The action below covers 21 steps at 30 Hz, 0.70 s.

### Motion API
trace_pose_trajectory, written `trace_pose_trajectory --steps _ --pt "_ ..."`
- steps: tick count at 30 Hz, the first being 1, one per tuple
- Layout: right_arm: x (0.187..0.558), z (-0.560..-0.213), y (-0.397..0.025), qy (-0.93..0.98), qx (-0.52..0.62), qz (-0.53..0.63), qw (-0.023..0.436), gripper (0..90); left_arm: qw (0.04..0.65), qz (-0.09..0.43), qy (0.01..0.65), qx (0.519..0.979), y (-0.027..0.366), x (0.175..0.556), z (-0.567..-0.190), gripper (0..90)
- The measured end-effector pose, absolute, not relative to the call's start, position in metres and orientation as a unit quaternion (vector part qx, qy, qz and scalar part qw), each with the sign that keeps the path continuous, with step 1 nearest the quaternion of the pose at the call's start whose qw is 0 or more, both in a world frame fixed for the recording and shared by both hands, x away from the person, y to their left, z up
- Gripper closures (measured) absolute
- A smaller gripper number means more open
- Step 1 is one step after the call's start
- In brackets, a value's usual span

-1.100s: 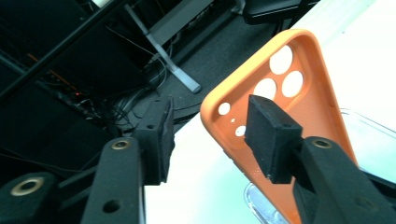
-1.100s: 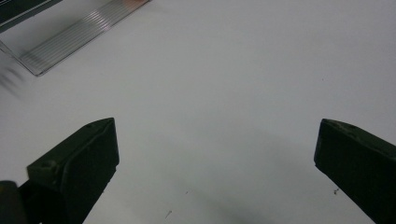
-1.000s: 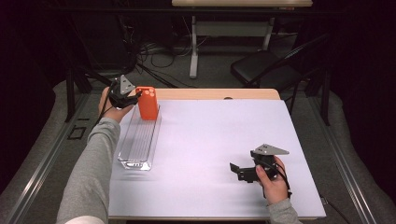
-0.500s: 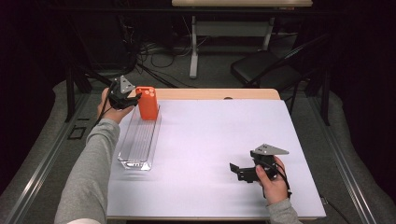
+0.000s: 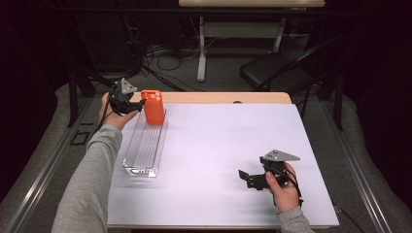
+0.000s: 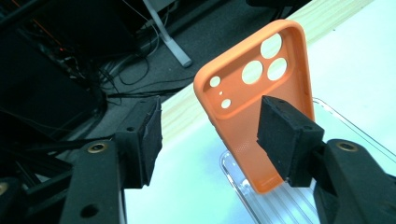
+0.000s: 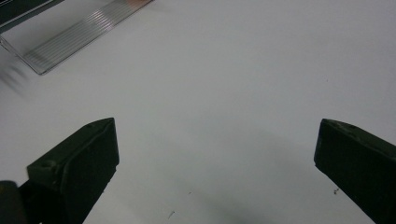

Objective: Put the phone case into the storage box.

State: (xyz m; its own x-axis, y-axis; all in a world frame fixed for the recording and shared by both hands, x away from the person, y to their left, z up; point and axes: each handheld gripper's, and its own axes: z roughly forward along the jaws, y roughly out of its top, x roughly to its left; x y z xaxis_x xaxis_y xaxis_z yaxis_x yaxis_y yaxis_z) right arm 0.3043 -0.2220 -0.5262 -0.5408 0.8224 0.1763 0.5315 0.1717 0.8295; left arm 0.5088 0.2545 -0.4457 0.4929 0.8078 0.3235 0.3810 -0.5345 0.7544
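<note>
Fingers (image 6: 285, 135) flank upright orange phone case (image 6: 261, 102).

left gripper (image 5: 137, 105) — drawn slightly back from the orange phone case (image 5: 153, 107), jaws apart, one pad (image 6: 285, 135) in front of the case, no grip visible | orange phone case — standing upright in far end of clear tray (image 5: 144, 145), marginally straighter than before
</note>
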Motion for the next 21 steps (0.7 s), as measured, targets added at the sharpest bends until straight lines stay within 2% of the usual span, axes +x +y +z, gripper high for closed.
trace_pose_trajectory --steps 11,21 --pt "0.304 -0.525 -0.222 0.748 0.452 0.46 0.157 0.0 0.327 0.326 0.393 0.795 0.257 0.5 -0.436 38.9" --pt "0.304 -0.526 -0.222 0.75 0.45 0.459 0.157 0.0 0.37 0.275 0.397 0.794 0.256 0.488 -0.427 33.6"
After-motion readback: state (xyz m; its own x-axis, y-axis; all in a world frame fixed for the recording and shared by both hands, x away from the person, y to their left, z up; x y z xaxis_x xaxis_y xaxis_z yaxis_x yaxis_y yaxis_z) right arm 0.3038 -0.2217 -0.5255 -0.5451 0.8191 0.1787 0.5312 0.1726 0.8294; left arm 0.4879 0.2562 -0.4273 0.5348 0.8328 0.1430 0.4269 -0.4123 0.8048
